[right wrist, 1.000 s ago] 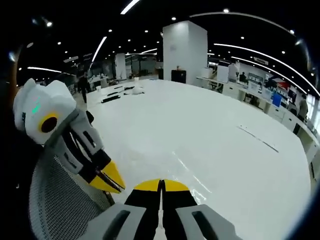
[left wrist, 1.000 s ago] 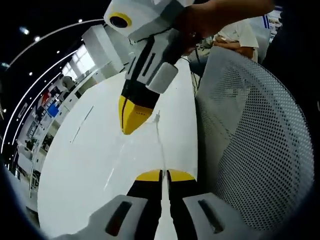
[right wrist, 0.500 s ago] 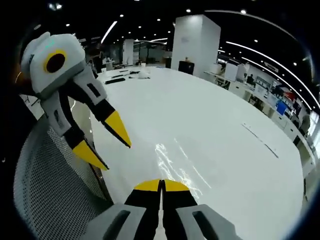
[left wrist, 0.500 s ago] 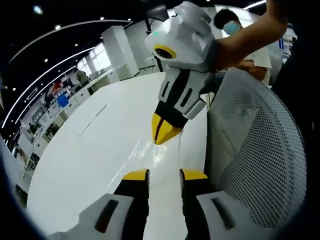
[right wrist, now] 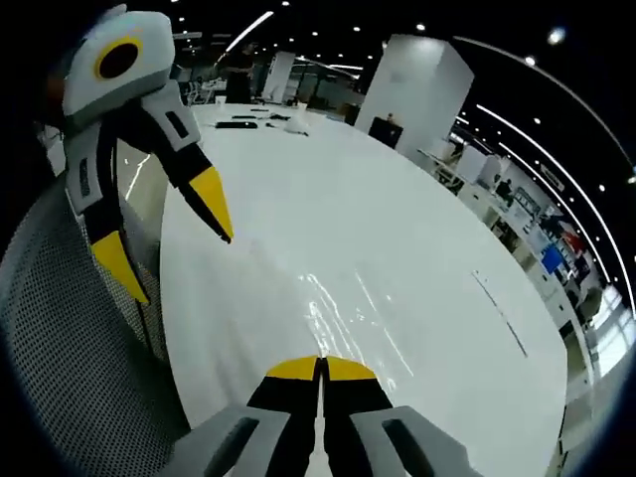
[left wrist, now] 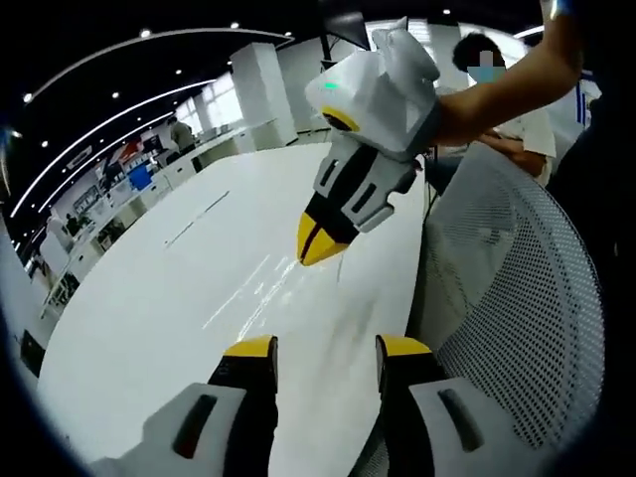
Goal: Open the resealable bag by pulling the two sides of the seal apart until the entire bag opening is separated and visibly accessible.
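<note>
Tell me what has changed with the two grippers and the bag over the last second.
The left gripper has opened wide and let go of the clear bag; a second ago its jaws were shut at the film. The right gripper stays shut on the bag, whose film still hangs from its tips over the white table.

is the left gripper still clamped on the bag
No, the left gripper has its jaws spread wide with only bare white table between them, while the right gripper is shut on the clear bag.
</note>
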`<state>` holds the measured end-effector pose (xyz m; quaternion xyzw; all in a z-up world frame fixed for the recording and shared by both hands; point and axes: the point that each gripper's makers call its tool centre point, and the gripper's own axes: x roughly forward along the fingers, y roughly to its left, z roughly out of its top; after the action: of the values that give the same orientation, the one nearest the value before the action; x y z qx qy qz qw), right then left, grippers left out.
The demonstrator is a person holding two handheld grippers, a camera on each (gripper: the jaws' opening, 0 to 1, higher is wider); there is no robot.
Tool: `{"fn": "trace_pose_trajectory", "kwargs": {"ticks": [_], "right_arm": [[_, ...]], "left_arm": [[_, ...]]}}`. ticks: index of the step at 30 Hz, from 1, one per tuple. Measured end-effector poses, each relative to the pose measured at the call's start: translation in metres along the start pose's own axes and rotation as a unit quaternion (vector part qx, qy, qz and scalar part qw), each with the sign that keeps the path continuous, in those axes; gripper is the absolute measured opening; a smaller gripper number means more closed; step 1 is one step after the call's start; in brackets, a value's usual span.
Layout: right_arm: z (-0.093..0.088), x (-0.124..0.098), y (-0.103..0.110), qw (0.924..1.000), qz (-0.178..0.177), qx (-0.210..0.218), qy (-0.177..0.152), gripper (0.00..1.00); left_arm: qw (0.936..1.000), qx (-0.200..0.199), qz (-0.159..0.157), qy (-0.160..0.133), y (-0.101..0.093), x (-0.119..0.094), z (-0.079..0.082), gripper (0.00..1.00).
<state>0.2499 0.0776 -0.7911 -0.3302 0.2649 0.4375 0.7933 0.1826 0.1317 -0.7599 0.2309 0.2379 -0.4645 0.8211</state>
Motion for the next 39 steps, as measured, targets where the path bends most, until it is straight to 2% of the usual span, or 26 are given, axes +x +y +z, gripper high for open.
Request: {"fn": "trace_pose_trajectory", "kwargs": {"ticks": [4,16,20,24,29,33,36,39], "right_arm": [[-0.002,0.007,-0.008,0.9998,-0.004,-0.017,0.01,0.0],[-0.009,0.025,-0.026,0.9994,-0.003,-0.021,0.028,0.0],[-0.01,0.028,-0.025,0.9996,0.004,-0.002,0.026,0.0],[-0.009,0.03,-0.018,0.999,0.016,0.038,0.017,0.0],[-0.014,0.027,-0.014,0.9984,0.018,0.051,0.017,0.05],[-0.017,0.021,-0.01,0.9964,0.024,0.081,0.011,0.08],[-0.021,0.015,-0.006,0.9937,0.036,0.106,0.006,0.14],[-0.023,0.007,-0.008,0.9916,0.031,0.126,-0.001,0.21]], "left_arm": [[0.9998,0.008,0.01,0.013,0.004,0.0,-0.004,0.44],[0.9991,-0.029,0.031,0.002,0.021,-0.008,-0.007,0.46],[0.9989,-0.032,0.033,0.003,0.022,-0.009,-0.009,0.46],[0.9989,-0.033,0.033,0.006,0.021,-0.009,-0.01,0.46],[0.9988,-0.035,0.033,0.007,0.021,-0.009,-0.011,0.46],[0.9986,-0.041,0.033,0.005,0.022,-0.009,-0.011,0.47],[0.9982,-0.048,0.034,0.003,0.024,-0.009,-0.011,0.47],[0.9982,-0.049,0.035,0.005,0.024,-0.009,-0.012,0.48]]}}
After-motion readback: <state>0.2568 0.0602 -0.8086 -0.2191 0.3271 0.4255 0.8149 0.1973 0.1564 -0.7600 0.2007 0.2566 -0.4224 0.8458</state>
